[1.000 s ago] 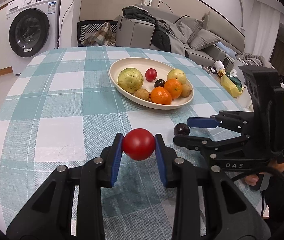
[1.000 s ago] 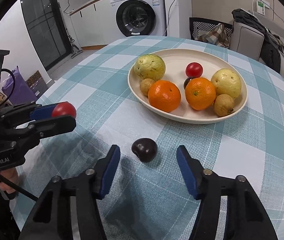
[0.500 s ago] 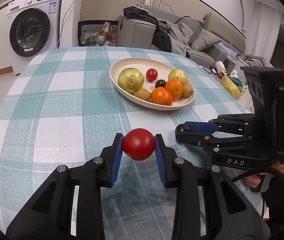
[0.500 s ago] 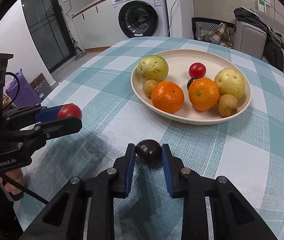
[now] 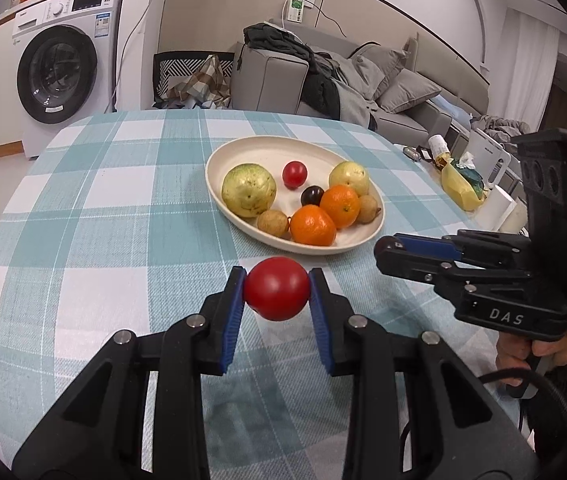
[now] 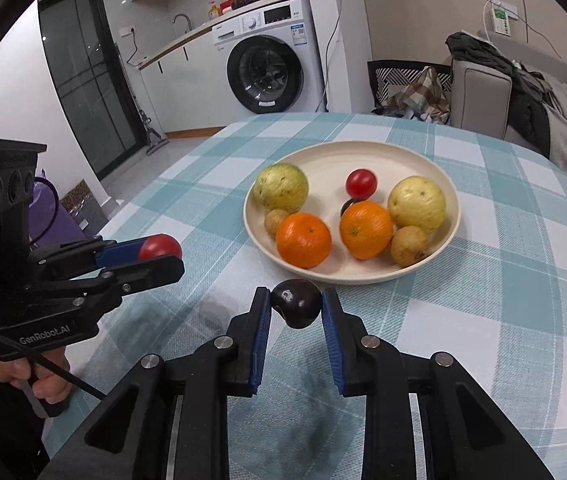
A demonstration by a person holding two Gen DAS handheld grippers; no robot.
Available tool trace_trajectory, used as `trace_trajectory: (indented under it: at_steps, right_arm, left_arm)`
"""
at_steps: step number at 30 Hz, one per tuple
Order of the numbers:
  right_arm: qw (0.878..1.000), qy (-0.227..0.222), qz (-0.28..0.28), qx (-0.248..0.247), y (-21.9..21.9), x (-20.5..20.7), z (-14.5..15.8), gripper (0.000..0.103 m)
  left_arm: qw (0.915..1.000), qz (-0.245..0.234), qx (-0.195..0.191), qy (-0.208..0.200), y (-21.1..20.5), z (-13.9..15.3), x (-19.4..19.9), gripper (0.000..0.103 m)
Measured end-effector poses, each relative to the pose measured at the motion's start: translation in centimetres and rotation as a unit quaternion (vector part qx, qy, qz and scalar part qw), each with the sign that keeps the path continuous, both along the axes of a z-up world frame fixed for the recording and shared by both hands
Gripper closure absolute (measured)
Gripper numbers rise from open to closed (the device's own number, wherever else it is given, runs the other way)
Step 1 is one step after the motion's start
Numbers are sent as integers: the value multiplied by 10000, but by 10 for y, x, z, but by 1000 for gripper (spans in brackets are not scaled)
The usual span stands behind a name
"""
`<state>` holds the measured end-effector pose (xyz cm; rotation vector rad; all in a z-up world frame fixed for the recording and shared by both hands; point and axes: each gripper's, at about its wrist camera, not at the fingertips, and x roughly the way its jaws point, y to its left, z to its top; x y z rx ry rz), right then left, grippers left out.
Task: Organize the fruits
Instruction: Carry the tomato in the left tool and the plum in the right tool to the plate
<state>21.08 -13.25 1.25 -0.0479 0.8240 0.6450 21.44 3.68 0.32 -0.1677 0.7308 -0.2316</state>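
My left gripper (image 5: 276, 290) is shut on a red tomato (image 5: 276, 289) and holds it above the checked cloth, short of the cream plate (image 5: 363, 236). It shows in the right wrist view (image 6: 159, 252) at the left. My right gripper (image 6: 296, 304) is shut on a dark plum (image 6: 296, 303), lifted just before the plate's (image 6: 449, 240) near rim. The plate holds two oranges (image 6: 303, 239), two green-yellow fruits (image 6: 280, 186), a small tomato (image 6: 361, 183), a dark plum and two small brown fruits.
The round table (image 5: 103, 208) has a teal and white checked cloth. A washing machine (image 5: 59, 68), a chair and a grey sofa (image 5: 363, 76) stand beyond the far edge. A side table with clutter (image 5: 467, 180) is at the right.
My right gripper closed on the dark plum and lifted it off the cloth toward the plate. My left gripper kept hold of the red tomato and moved closer to the plate.
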Motion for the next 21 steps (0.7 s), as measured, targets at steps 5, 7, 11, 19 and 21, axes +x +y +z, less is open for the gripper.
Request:
trace_trajectory:
  at_steps: [5,7,11,19,21]
  right_arm:
    - [9997,-140,-162,151,-12,7,12,76]
    - [9995,-177,-203,193,-15,10,15,76]
    - [9990,-252,-269,259,-18,18,20,76]
    - [9984,-264,-363,356,-24,31,22,76]
    - [9982,-259,-383,371,-26,33,20,76]
  left_arm:
    - [10000,-13,25,-74,-7,6,17,74]
    - [9999,-33,33,-106,-10,8,24,74]
    - [9998,-67,80,-174,-16,12,38,74]
    - [9994,-174,198,-231,-30,15,63,74]
    - [9993,-172,217,-245,-32,13,68,74]
